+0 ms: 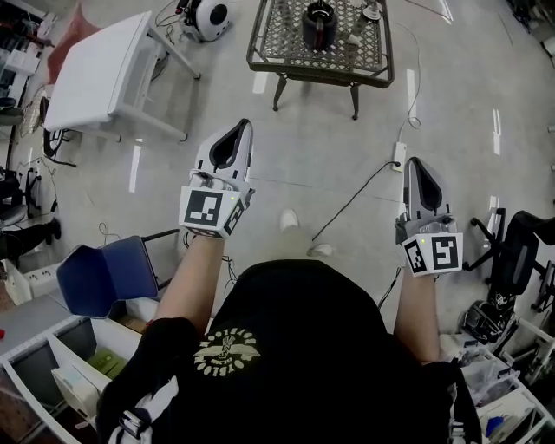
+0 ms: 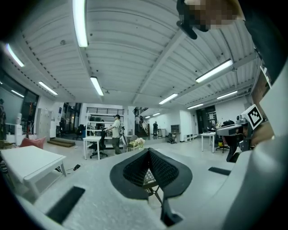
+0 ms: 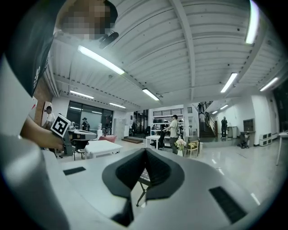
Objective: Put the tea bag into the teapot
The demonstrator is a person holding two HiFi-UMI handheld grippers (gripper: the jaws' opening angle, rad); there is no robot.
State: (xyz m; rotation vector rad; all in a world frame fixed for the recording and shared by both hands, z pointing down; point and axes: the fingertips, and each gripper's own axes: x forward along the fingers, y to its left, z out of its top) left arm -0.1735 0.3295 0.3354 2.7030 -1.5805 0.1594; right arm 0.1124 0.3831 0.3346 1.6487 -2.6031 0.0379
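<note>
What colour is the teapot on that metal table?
Black or very dark. The teapot shows best in the head view, on the lattice-topped table.

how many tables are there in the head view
2: a white rectangular table at upper left, and a dark metal lattice-top table at top centre, bearing a dark teapot. Others may lie outside the frame.

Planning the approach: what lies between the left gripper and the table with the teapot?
Bare floor only, per the head view, from left gripper to the table under the teapot.
</note>
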